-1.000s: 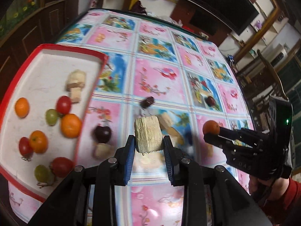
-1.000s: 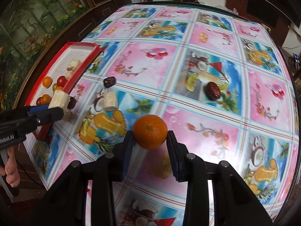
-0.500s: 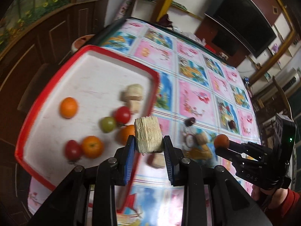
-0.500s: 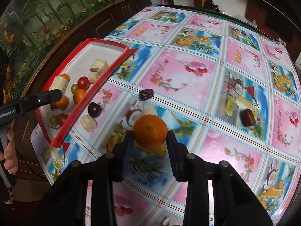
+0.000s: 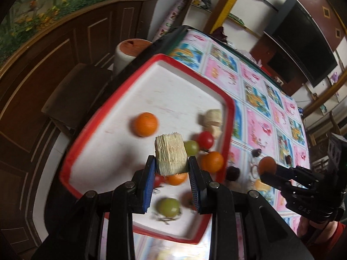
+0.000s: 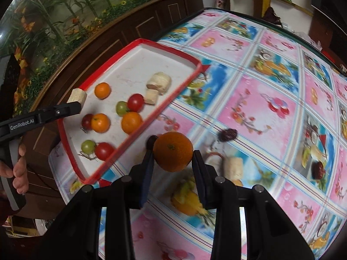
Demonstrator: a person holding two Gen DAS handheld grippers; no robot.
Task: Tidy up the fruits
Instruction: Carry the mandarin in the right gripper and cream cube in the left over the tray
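My left gripper is shut on a pale fibrous chunk and hangs over the red-rimmed white tray. In the right wrist view that chunk sits above the tray's left rim. My right gripper is shut on an orange, above the tablecloth just right of the tray. The left wrist view shows this orange to the right of the tray. Several oranges, red and green tomatoes and pale chunks lie in the tray.
Loose on the patterned cloth are a dark date, a pale chunk, a dark round fruit by the tray rim and another date. Wooden cabinets and a white container with an orange lid stand beyond the table's left edge.
Both grippers have travelled left toward the tray. The left one went from above the cloth to above the tray. Each grip is unchanged.
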